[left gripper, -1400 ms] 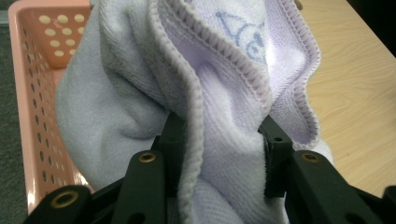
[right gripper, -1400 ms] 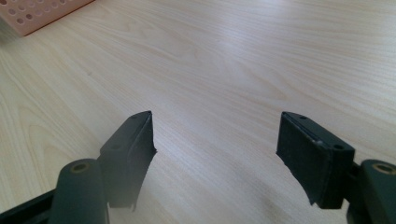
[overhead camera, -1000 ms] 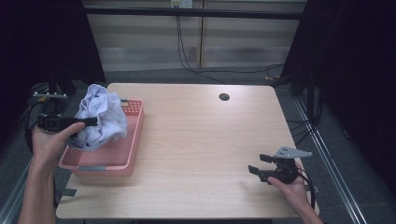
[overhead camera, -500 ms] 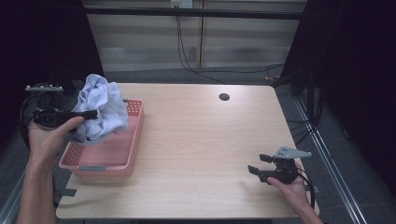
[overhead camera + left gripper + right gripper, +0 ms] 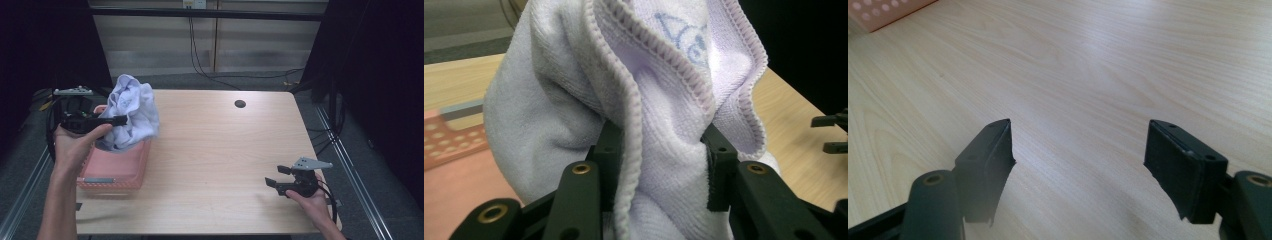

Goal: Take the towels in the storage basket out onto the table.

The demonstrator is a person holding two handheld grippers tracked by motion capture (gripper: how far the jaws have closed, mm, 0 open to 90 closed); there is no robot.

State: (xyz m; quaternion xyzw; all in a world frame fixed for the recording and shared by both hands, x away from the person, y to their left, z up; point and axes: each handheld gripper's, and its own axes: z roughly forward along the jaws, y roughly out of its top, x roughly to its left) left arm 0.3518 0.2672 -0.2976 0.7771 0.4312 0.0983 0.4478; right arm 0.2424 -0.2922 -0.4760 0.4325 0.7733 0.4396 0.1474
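From the high view, I am holding the left hand-held gripper (image 5: pixel 117 120) above the pink perforated plastic basket (image 5: pixel 120 167) at the left edge of the pale wooden desk (image 5: pixel 215 165). Its jaws are clamping a crumpled lilac terry-cloth towel (image 5: pixel 132 112), which is hanging clear over the basket's far end and the desk beside it. The right hand-held gripper (image 5: pixel 274 176) is resting near the desk's right front corner, well apart from the towel, with its jaws standing apart and holding nothing. A small dark round hole (image 5: pixel 240 103) is sitting toward the desk's far edge.

In the left gripper view, the two black jaws are pressing into a thick bunch of the towel (image 5: pixel 649 100); folds with stitched hems and a blue printed mark are rising above them, with the basket (image 5: pixel 454 145) lying below at the left.

In the right gripper view, I am seeing the jaws standing wide over bare wood, the basket's corner (image 5: pixel 883 12) showing at the top left.
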